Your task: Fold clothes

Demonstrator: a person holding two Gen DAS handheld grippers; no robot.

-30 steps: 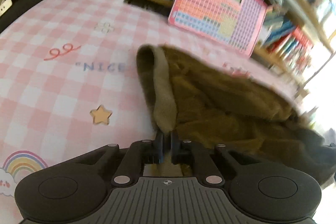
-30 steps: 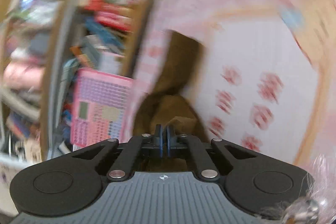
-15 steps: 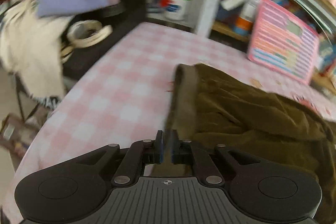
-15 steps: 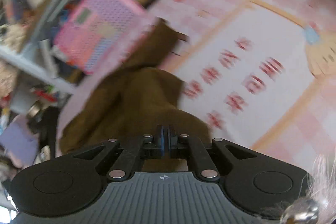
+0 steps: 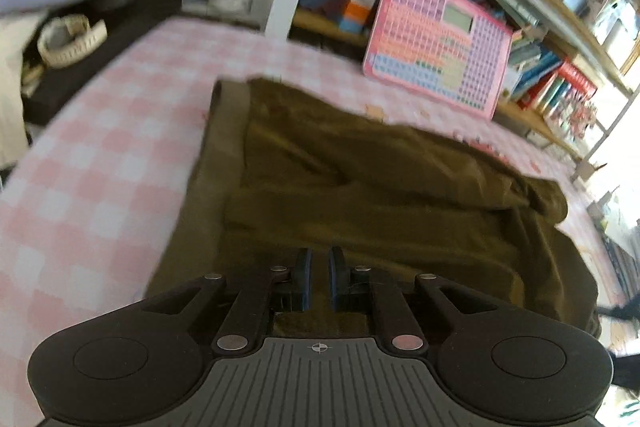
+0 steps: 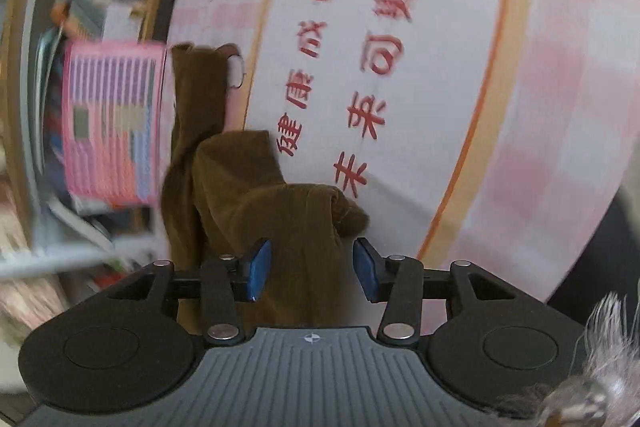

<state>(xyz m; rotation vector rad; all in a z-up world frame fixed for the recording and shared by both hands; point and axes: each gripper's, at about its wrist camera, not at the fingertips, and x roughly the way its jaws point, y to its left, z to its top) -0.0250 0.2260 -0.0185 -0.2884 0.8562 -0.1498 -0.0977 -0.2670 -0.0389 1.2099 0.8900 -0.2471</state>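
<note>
Lying between right claw [image 6: 312, 269], brown garment [image 6: 296, 227]

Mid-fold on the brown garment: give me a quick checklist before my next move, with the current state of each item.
1. Right gripper released: ok, fingers spread wide, garment between them but not pinched.
2. Left gripper released: cannot tell, fingers nearly shut with a narrow gap; cloth between them is not visible.
3. Garment on the tablecloth: ok, lying on it, none seen hanging off an edge.
4. Fold tidy: not ok, wrinkled and bunched at the right end.
5. Pink board clear of garment: ok, apart, leaning at the shelf.
</note>
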